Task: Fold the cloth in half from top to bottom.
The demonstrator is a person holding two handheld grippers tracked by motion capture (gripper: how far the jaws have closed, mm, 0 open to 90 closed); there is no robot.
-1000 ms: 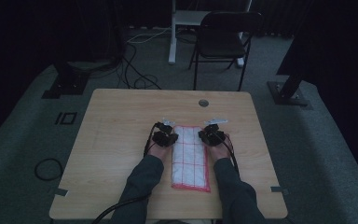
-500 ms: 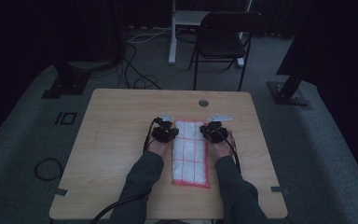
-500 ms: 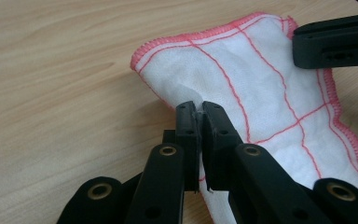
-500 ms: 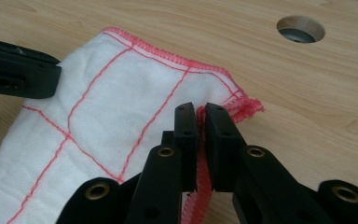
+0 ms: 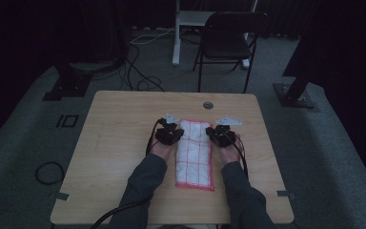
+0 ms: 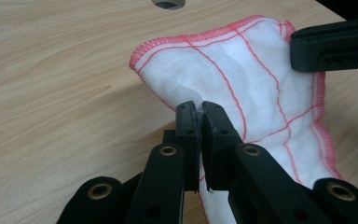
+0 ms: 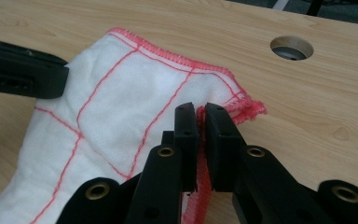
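White waffle-weave cloth, red-gridded, long edges pinched in closed fingers of left gripper and right gripper.

white red-checked cloth, folded lengthwise, far corners pinched

Dim high view, brighter close-ups

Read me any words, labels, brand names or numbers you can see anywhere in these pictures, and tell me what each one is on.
None: no readable text.
The cloth bears red grid lines and red stitched edging, no label.
The left gripper and right gripper, each clamped on a cloth edge, are plain black with brass rivets.
The table is bare wood grain.
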